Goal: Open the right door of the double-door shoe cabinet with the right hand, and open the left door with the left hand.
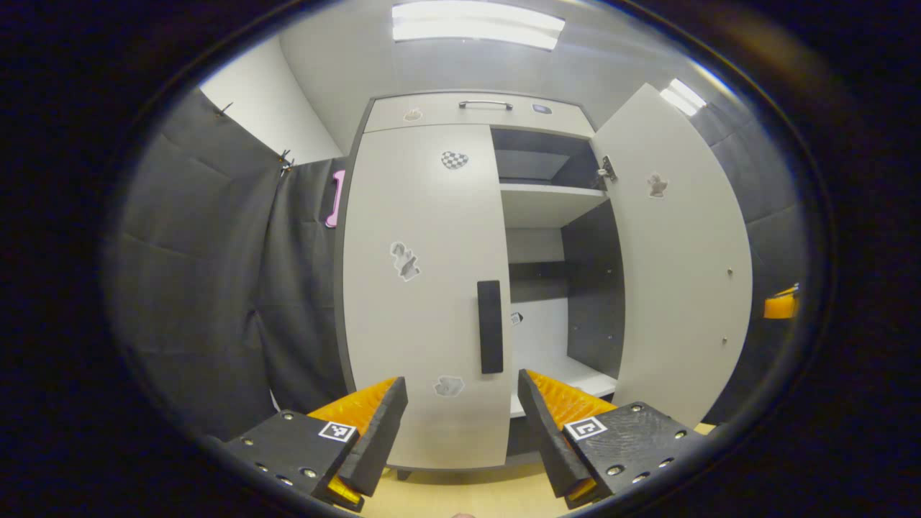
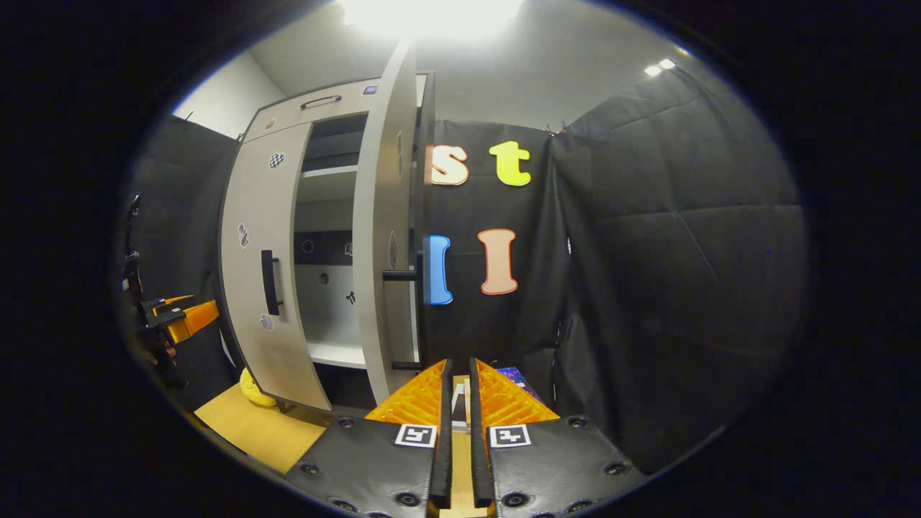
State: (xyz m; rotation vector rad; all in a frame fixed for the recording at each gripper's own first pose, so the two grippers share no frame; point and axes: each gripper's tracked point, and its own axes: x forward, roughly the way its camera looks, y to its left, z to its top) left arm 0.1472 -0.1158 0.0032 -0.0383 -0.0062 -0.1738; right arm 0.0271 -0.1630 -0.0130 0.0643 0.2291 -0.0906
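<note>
Left gripper [image 1: 460,424]: its fingers [image 1: 378,432] are spread wide and hold nothing; they sit in front of the lower part of the left door, apart from it, with the door's handle above the gap between them.
Right gripper [image 2: 455,432]: its fingers [image 2: 440,432] are nearly together, with only a thin slit between them, and nothing is gripped; they sit in front of the open door's edge, not touching it.
Shoe cabinet [image 1: 475,111]: pale grey fronts with dark grey sides, standing on a yellow floor [image 1: 468,496] in the booth.
Left door [image 1: 424,288]: shut, flat against the cabinet, with a dark upright handle [image 1: 490,327] near its inner edge.
Right door [image 1: 680,252]: swung well open, inner face showing in the left gripper view; in the right gripper view it is seen edge-on, its dark handle [image 2: 403,275] sticking out to the side.
Inside: a pale shelf [image 1: 547,201] high up, a pale bottom board below, a dark back and side wall.
Top: one drawer front with a slim metal handle [image 1: 486,104].
Count: two doors, one shut and one open; two door handles; four stickers on the left door, one on the inner face of the right door.
Far left of the right gripper view: the left gripper, held by a hand [image 2: 160,352].
</note>
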